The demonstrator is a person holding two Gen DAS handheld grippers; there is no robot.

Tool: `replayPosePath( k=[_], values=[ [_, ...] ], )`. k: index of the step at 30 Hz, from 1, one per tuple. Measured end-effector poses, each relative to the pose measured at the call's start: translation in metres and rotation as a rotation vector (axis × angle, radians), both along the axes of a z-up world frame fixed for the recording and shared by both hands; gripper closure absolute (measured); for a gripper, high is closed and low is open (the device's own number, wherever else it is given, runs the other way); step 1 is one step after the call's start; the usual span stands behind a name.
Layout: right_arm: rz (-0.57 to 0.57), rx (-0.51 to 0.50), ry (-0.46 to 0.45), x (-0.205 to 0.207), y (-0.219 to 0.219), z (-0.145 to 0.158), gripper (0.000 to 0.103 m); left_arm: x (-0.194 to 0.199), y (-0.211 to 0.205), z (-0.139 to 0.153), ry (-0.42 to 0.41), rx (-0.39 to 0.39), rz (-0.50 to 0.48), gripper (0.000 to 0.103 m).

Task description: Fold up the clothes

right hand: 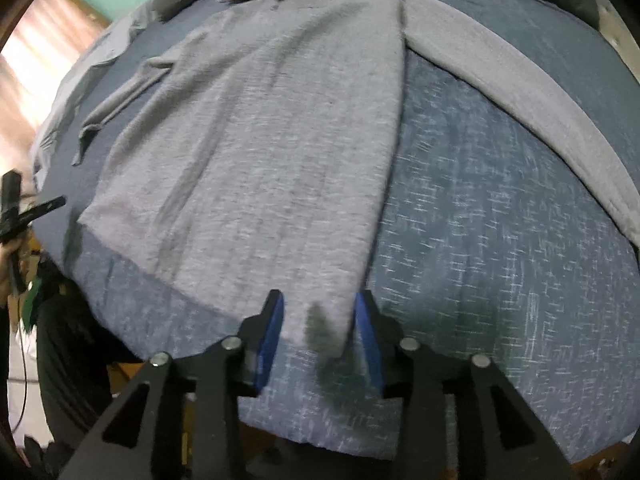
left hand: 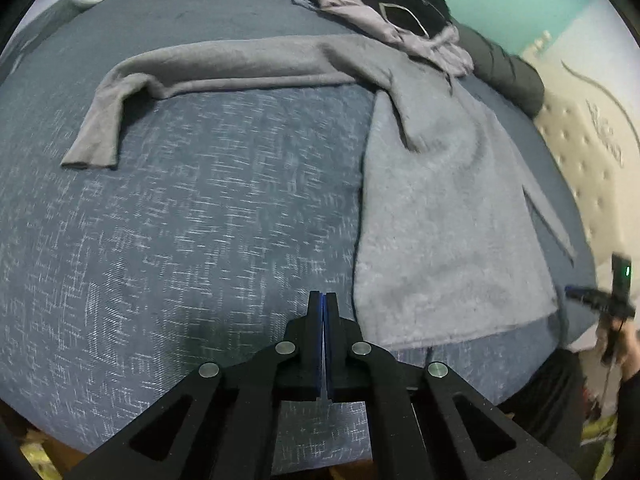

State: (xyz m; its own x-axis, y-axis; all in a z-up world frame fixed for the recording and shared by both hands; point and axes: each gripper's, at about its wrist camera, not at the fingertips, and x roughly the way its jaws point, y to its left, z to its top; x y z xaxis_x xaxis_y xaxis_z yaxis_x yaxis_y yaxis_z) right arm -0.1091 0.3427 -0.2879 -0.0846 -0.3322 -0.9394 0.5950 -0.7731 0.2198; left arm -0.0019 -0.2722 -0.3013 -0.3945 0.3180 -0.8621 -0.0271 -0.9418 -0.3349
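A grey hoodie lies flat on the blue bedspread, its hood toward the pillows. One sleeve stretches out to the left with its cuff bent down. My left gripper is shut and empty above bare bedspread, left of the hem. In the right wrist view the hoodie spreads ahead, and my right gripper is open with the hem's near corner lying between its blue pads. Each gripper shows at the edge of the other's view: the right gripper and the left gripper.
Dark grey pillows line the head of the bed under the hood. A cream tufted headboard stands at the right. Light bedding is bunched at the far side, with curtains beyond. The bed's near edge drops off just under both grippers.
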Motion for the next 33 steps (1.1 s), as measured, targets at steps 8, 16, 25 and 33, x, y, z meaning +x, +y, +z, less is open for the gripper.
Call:
replayPosePath(
  k=[8, 16, 25, 33],
  values=[
    [-0.092, -0.015, -0.084, -0.014, 0.009, -0.020, 0.054, -0.017, 0.041, -0.014, -0.038, -0.016, -0.105, 0.058],
    [-0.084, -0.007, -0.154, -0.012, -0.001, -0.040, 0.054, -0.033, 0.062, -0.040, -0.100, -0.038, -0.141, 0.058],
    [-0.060, -0.057, -0.108, -0.003, 0.008, -0.020, 0.099, -0.028, 0.081, -0.040, -0.101, -0.065, -0.218, 0.096],
    [-0.025, -0.089, -0.001, 0.002, 0.043, 0.051, 0.100, 0.001, 0.083, 0.008, -0.048, -0.024, -0.275, 0.098]
  ],
)
